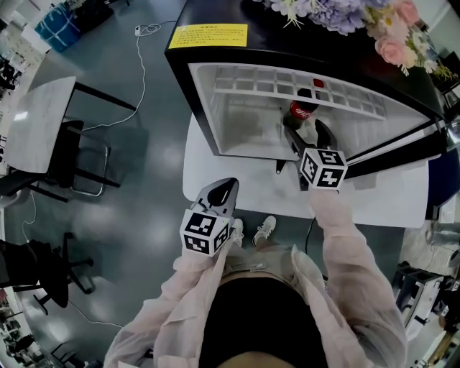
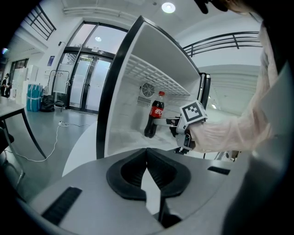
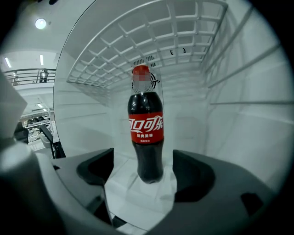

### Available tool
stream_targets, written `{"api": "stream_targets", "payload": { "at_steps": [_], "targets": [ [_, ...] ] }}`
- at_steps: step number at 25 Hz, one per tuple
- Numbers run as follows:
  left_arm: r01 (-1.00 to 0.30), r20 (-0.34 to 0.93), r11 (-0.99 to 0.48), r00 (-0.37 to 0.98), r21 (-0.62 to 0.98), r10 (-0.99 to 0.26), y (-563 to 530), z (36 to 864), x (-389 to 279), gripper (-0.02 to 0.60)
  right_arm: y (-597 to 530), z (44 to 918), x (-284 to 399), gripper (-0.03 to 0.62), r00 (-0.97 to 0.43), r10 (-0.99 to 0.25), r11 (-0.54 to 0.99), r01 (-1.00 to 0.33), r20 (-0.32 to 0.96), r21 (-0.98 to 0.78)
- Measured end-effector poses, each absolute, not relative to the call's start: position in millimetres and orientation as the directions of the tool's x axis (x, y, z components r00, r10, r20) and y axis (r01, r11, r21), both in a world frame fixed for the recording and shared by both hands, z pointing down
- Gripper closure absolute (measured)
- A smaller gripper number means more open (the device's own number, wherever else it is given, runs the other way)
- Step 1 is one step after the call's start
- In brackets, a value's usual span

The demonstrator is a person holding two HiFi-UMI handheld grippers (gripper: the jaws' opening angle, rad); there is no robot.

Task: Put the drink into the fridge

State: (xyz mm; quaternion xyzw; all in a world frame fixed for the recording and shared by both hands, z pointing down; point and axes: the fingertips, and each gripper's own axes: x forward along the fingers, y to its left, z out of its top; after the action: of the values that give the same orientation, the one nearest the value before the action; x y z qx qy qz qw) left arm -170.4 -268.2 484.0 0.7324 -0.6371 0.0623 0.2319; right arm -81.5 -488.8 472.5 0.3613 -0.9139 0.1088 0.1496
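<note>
left gripper (image 2: 147,160): nearest the body, at the table's near edge; black pads pressed together at the tips, nothing between them.
table (image 1: 215,169): white, smooth, rounded rim; far part covered by the fridge (image 1: 198,93).
right gripper (image 3: 143,161): reached inside the fridge; jaws spread wide, with a gap on each side of the bottle (image 3: 146,128); no contact seen.
bottle: upright on the fridge floor, at the jaw tips; dark cola, red label, red cap. Cap blurred over in the right gripper view. Lower body hidden behind the gripper in the head view.
fridge: black shell, smooth white lining.
shelf (image 3: 151,41): white wire grid above the bottle.
flowers (image 1: 338,11): pink and lilac, on the fridge top; cut off by the frame.
</note>
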Motion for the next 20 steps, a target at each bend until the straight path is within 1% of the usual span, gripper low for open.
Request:
{"api": "stream_targets", "payload": {
  "at_steps": [6, 8, 10, 11, 13, 16, 17, 20],
  "targets": [
    [-0.957, 0.376, -0.117, 0.215, 0.265, -0.901, -279, 481, -156, 0.571, -481, 477, -64, 0.207, -0.687, -0.617, 0.716, -0.693, 0.383, -0.089],
    [-0.954, 0.366, -0.135, 0.230, 0.267, -0.902, -282, 477, -153, 0.571, -475, 476, -59, 0.219, -0.688, -0.612, 0.719, -0.690, 0.391, -0.089],
    [-0.952, 0.357, -0.148, 0.240, 0.267, -0.903, -282, 474, -153, 0.571, -465, 473, -57, 0.258, -0.687, -0.608, 0.720, -0.689, 0.398, -0.089],
    [-0.951, 0.353, -0.154, 0.245, 0.267, -0.903, -283, 472, -152, 0.571, -460, 470, -55, 0.297, -0.685, -0.610, 0.718, -0.690, 0.398, -0.088],
    [-0.949, 0.346, -0.170, 0.258, 0.266, -0.902, -286, 468, -149, 0.571, -452, 467, -48, 0.335, -0.682, -0.613, 0.714, -0.694, 0.399, -0.089],
    [-0.944, 0.333, -0.195, 0.280, 0.266, -0.900, -292, 463, -143, 0.571, -441, 466, -35, 0.419, -0.670, -0.610, 0.703, -0.704, 0.423, -0.101],
    [-0.942, 0.329, -0.203, 0.287, 0.266, -0.900, -295, 461, -141, 0.571, -438, 466, -32, 0.438, -0.668, -0.604, 0.701, -0.704, 0.434, -0.108],
    [-0.937, 0.310, -0.230, 0.308, 0.263, -0.900, -302, 454, -135, 0.571, -429, 462, -23, 0.464, -0.668, -0.592, 0.704, -0.701, 0.450, -0.114]
  ]
}}
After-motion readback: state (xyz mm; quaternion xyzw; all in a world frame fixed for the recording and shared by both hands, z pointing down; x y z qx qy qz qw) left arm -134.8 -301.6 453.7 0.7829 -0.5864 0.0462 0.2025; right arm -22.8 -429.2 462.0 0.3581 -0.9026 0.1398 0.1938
